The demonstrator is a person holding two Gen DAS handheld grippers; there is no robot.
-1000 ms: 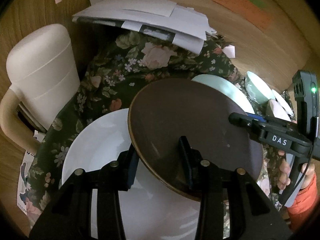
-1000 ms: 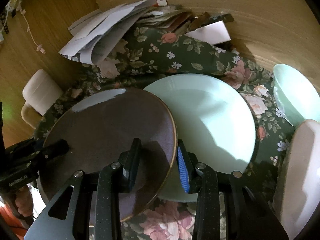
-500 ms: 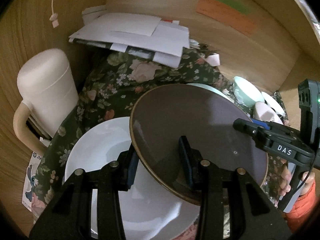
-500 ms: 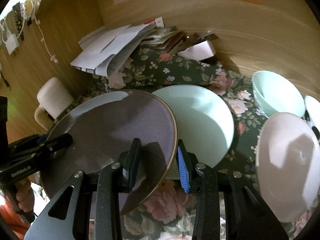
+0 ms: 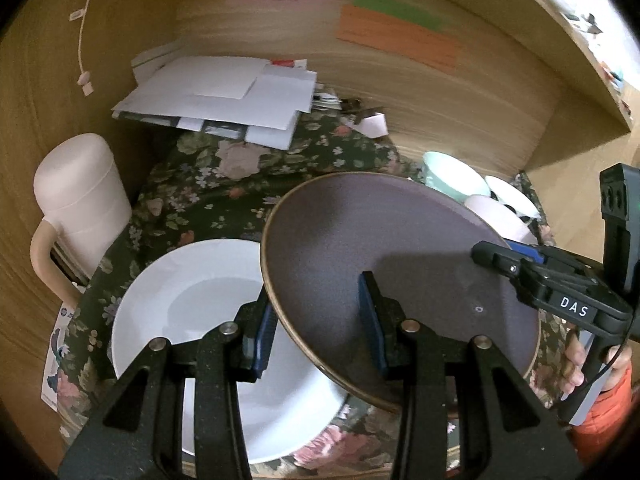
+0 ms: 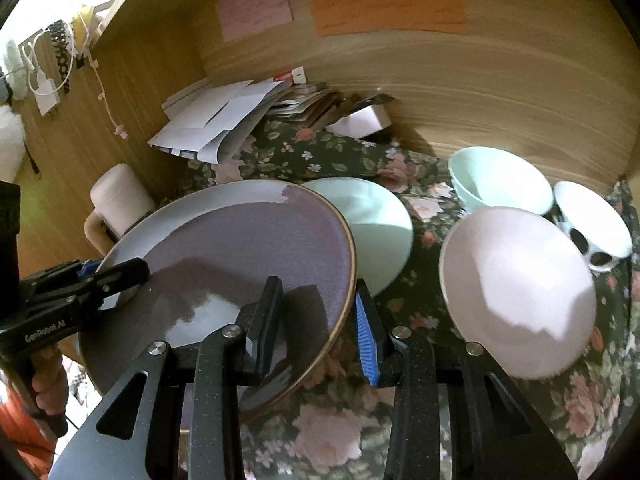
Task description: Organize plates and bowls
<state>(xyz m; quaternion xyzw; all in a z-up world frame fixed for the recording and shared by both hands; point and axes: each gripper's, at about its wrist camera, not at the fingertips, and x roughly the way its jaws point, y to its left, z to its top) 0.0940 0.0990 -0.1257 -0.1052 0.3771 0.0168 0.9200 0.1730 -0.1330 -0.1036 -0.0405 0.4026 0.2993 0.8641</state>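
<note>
Brown plate [image 5: 384,264] now lifted higher off mint plate [image 6: 372,228], both grippers clamping opposite rims, headed toward white plate [image 5: 188,308].

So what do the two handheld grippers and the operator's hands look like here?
Both grippers, left gripper and right gripper, are speckled black plastic with silver pivot bolts and blue finger pads. White lettering: "DAS" on the right, "GenRobot.AI" on the left. Bare hands, orange sleeve, thin black cable.
</note>
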